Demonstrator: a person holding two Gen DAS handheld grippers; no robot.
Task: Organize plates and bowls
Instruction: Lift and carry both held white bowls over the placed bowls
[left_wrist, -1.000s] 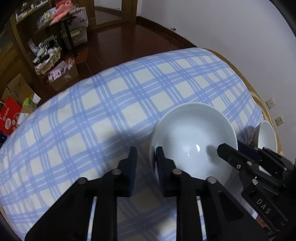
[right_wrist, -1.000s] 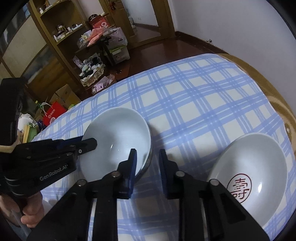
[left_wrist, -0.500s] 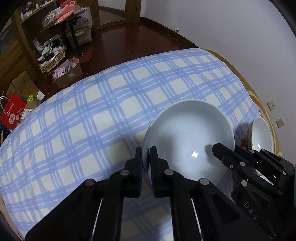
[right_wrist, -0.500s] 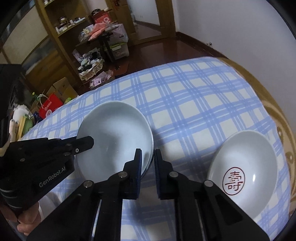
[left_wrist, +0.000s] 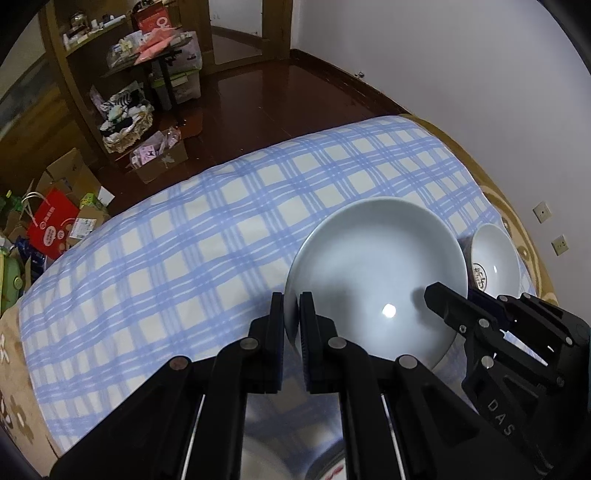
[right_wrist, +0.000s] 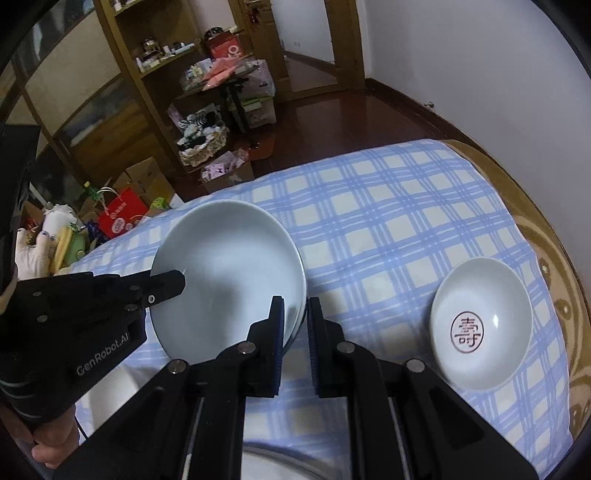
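Observation:
A plain pale plate (left_wrist: 373, 280) is held up off the blue checked tablecloth (left_wrist: 192, 258). My left gripper (left_wrist: 291, 314) is shut on its left rim. My right gripper (right_wrist: 295, 317) is shut on its right rim; the plate also shows in the right wrist view (right_wrist: 229, 277). A second rim shows under it there, so it may be two stacked plates. A small white bowl with a red character (right_wrist: 480, 328) sits on the cloth to the right, also in the left wrist view (left_wrist: 493, 258).
The rim of another dish (right_wrist: 280, 465) shows at the bottom edge below the grippers. The table's wooden edge (right_wrist: 554, 258) runs along the right by the white wall. Beyond the far edge lie cluttered floor, boxes (left_wrist: 55, 221) and shelves.
Both grippers closed on the plate's opposite rims and lifted it. The views have risen and pulled back, so the bowl with the red character looks smaller and farther.

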